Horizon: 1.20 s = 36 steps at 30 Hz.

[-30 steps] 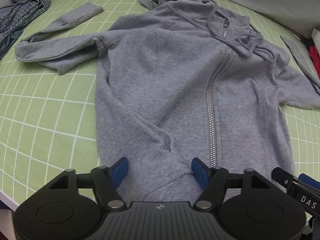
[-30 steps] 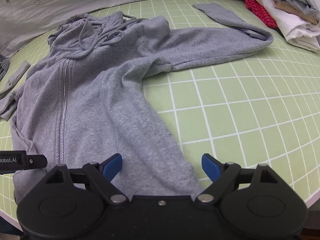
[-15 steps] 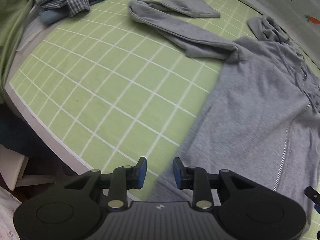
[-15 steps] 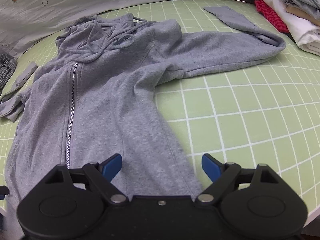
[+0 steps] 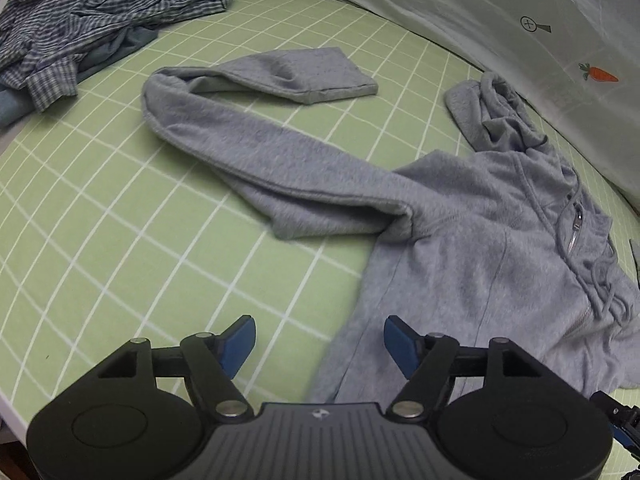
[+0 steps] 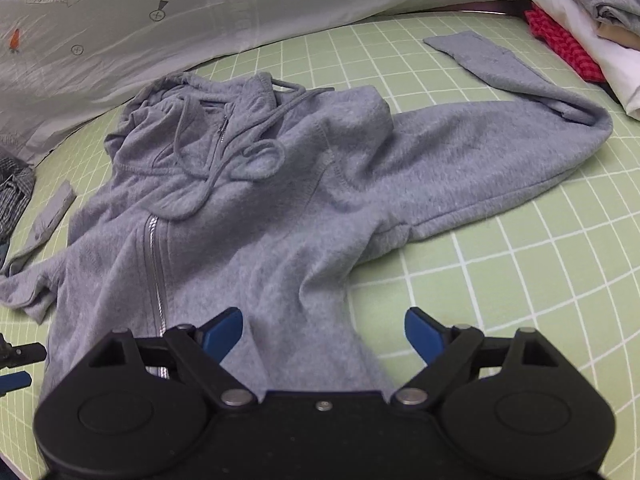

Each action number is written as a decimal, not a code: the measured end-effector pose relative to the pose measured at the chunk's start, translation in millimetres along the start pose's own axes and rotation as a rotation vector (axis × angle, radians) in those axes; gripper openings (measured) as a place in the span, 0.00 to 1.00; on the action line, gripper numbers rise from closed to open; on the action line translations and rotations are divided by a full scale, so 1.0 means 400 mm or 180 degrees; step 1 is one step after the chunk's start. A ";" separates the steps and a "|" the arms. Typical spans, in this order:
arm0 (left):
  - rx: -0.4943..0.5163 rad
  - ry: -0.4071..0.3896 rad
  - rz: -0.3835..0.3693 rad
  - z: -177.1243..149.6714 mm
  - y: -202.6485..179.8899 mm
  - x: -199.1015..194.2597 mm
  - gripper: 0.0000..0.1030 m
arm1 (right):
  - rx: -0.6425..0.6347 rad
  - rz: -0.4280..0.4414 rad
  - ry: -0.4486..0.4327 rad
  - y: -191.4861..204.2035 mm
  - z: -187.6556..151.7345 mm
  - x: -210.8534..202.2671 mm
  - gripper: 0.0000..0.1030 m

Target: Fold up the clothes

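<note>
Left wrist view: the left claw (image 5: 318,338) is spread wide and holds nothing. It sits low over the green checked sheet (image 5: 120,240), right at the side edge of the gray hoodie (image 5: 460,264). One blue finger is over bare sheet and the other is over the cloth, so it looks lined up to pinch that edge, though I am only guessing. The hoodie lies flat on the sheet with its front up. Its left sleeve (image 5: 280,168) reaches out to the side, and the end of it bends back on itself. The hood (image 5: 496,120) is bunched up near the white cover with a carrot picture (image 5: 520,20). A crumpled checked shirt (image 5: 100,12) sits well apart in the far corner.

Right wrist view: the right claw (image 6: 324,334) is spread wide too, with nothing in it. It hovers over the lower part of the hoodie, near the other side edge. The zipper (image 6: 154,264) is closed and runs up the middle. The strings (image 6: 240,152) lie in loops on the chest. The right sleeve (image 6: 500,156) stretches far out to the side, and its cuff end turns back. A pile of folded clothes (image 6: 580,20) waits in the far corner, maybe ones that are done.

The hoodie is soft and floppy, a bit wrinkled, and spread open, not folded.
</note>
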<state>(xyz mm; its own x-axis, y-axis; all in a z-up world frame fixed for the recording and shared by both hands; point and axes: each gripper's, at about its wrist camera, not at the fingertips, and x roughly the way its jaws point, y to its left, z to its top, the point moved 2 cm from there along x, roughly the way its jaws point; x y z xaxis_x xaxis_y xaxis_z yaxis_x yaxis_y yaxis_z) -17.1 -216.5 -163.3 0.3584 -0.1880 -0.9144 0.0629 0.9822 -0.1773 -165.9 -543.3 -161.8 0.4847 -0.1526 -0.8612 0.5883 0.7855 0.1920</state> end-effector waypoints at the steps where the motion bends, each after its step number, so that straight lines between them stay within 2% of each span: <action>1: -0.0013 -0.0015 -0.0033 0.022 -0.009 0.018 0.70 | 0.0030 -0.0027 -0.0017 0.002 0.012 0.011 0.86; 5: -0.0163 -0.0119 -0.0095 0.102 -0.031 0.066 0.70 | 0.0176 -0.0198 -0.0173 0.000 0.069 0.044 0.86; 8: -0.0076 -0.0087 0.0002 0.158 -0.058 0.088 0.70 | -0.0059 -0.0633 -0.0441 0.018 0.130 0.034 0.86; 11: 0.0104 -0.0375 0.0051 0.202 -0.092 0.064 0.70 | -0.0241 -0.0806 -0.0768 0.029 0.188 0.019 0.90; 12: 0.0197 -0.0523 0.0033 0.214 -0.108 0.052 0.74 | -0.0269 -0.0778 -0.0791 0.026 0.211 0.028 0.94; 15: 0.0575 -0.0752 -0.0044 0.251 -0.176 0.052 0.82 | -0.0316 -0.0622 -0.0733 0.024 0.273 0.079 0.94; 19: 0.0893 -0.0636 -0.0296 0.291 -0.267 0.102 0.82 | -0.0474 -0.0498 -0.0625 0.048 0.338 0.159 0.94; 22: 0.1034 -0.0484 -0.0609 0.316 -0.335 0.145 0.82 | -0.0555 -0.0353 -0.0515 0.075 0.364 0.215 0.93; 26: 0.1041 -0.0359 -0.0883 0.330 -0.408 0.199 0.84 | -0.0588 -0.0116 -0.0454 0.091 0.379 0.251 0.93; 28: 0.0938 -0.0297 -0.0985 0.340 -0.432 0.224 0.84 | -0.0648 0.0024 -0.0444 0.101 0.386 0.261 0.92; 30: 0.0835 -0.0260 -0.1058 0.350 -0.448 0.245 0.81 | -0.0707 0.0176 -0.0428 0.110 0.394 0.270 0.81; 31: 0.0805 -0.0297 -0.1018 0.354 -0.455 0.251 0.79 | -0.0744 0.0227 -0.0444 0.117 0.401 0.272 0.67; 32: 0.0775 -0.0335 -0.0978 0.358 -0.461 0.256 0.68 | -0.0792 0.0243 -0.0492 0.126 0.411 0.271 0.52; 33: 0.0750 -0.0371 -0.0940 0.362 -0.467 0.261 0.42 | -0.0839 0.0258 -0.0540 0.136 0.421 0.269 0.45; 34: 0.0737 -0.0397 -0.0916 0.369 -0.471 0.265 0.27 | -0.0887 0.0274 -0.0588 0.146 0.431 0.268 0.20; 35: 0.0676 -0.0393 -0.0898 0.381 -0.473 0.271 0.18 | -0.0934 0.0289 -0.0636 0.155 0.442 0.266 0.15; 36: 0.0594 -0.0410 -0.0931 0.399 -0.473 0.275 0.15 | -0.0982 0.0305 -0.0684 0.165 0.452 0.265 0.15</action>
<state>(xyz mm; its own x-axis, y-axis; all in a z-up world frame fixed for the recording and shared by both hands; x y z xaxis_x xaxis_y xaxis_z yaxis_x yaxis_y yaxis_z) 159.0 -422.2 -172.5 0.4138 -0.4702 -0.7795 0.3446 0.8735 -0.3439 41.2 -616.0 -155.3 0.6718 -0.1662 -0.7218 0.3273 0.9408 0.0880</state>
